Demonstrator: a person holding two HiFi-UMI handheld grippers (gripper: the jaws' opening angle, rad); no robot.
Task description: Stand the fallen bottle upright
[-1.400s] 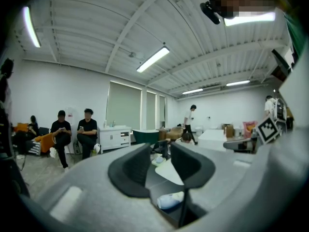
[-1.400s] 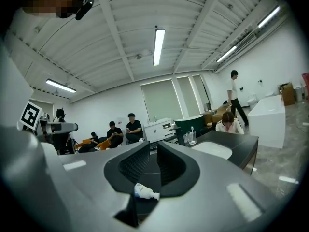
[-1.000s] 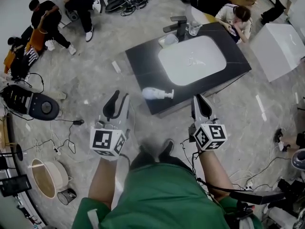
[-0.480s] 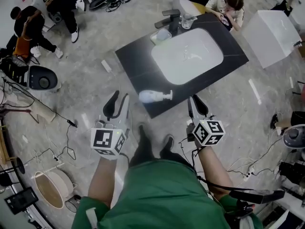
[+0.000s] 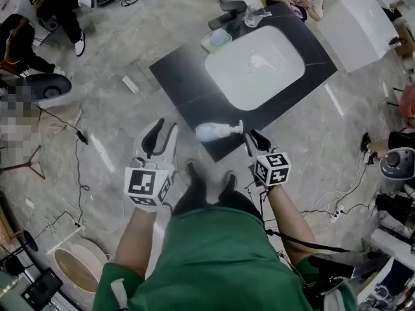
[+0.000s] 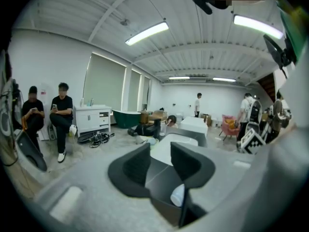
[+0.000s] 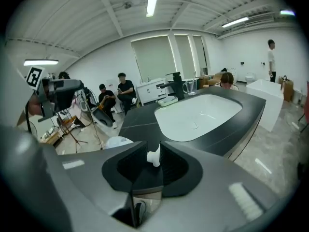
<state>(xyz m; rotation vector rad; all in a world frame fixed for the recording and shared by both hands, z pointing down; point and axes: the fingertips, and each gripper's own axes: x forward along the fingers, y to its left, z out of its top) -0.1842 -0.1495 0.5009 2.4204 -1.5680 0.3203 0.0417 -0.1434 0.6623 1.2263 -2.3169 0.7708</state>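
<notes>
A white pump bottle (image 5: 214, 132) lies on its side at the near corner of the dark counter (image 5: 181, 76), pump end pointing right. My right gripper (image 5: 251, 137) is at that pump end. In the right gripper view the white pump head (image 7: 153, 156) sits in the narrow gap of my right gripper (image 7: 153, 151), whose jaws stand slightly apart, and the bottle body (image 7: 118, 141) shows left of them. My left gripper (image 5: 159, 135) is open over the floor left of the bottle. A bit of the bottle (image 6: 177, 195) shows low beside my left gripper (image 6: 160, 151).
The counter holds a white oval basin (image 5: 254, 58), a dark faucet (image 5: 227, 15), a soap dish (image 5: 216, 39) and a glass (image 5: 253, 18). A white box (image 5: 360, 24) stands to the right. People sit at the back. Cables (image 5: 78, 135) lie on the floor at left.
The counter and bottle have come closer as I stepped forward. My right gripper has reached the bottle's pump end. The left gripper keeps its place beside it.
</notes>
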